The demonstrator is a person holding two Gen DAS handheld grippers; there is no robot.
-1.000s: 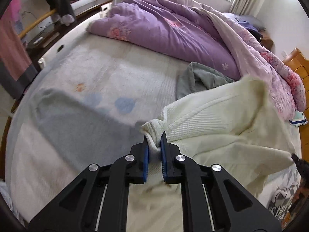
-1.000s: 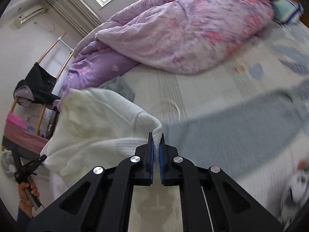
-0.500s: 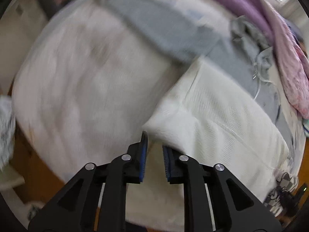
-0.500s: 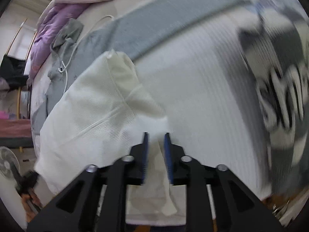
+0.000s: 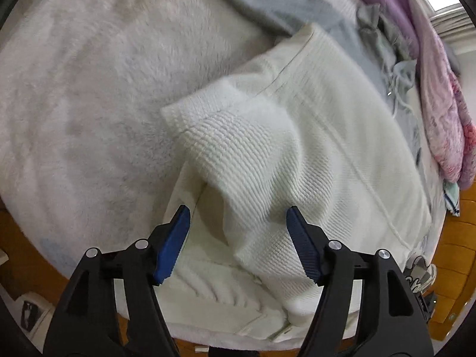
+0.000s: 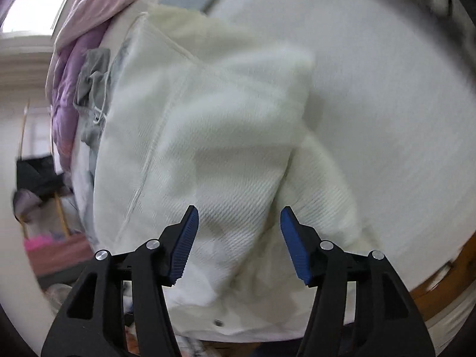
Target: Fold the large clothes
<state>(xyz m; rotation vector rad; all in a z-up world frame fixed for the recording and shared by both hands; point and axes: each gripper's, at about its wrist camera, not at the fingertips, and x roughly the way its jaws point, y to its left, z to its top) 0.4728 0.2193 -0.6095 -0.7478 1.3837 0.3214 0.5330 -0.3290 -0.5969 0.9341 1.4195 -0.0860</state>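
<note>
The left hand-held gripper (image 5: 238,232) is hanging wide open over the cream sweater (image 5: 312,136), gripping nothing. The sweater's lying on the white bed (image 5: 89,89), sleeve folded across it, purple duvet (image 5: 440,95) past it. The right hand-held gripper (image 6: 237,232) is gaping wide too, nothing in it.

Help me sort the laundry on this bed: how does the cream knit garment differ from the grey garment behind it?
The cream knit garment is pale and ribbed; the grey garment is darker and smoother. The cream one lies folded in a broad slab near the bed's edge; the grey one lies crumpled by the purple duvet, with a white drawstring. Both rest on the bed, in neither open gripper.
</note>
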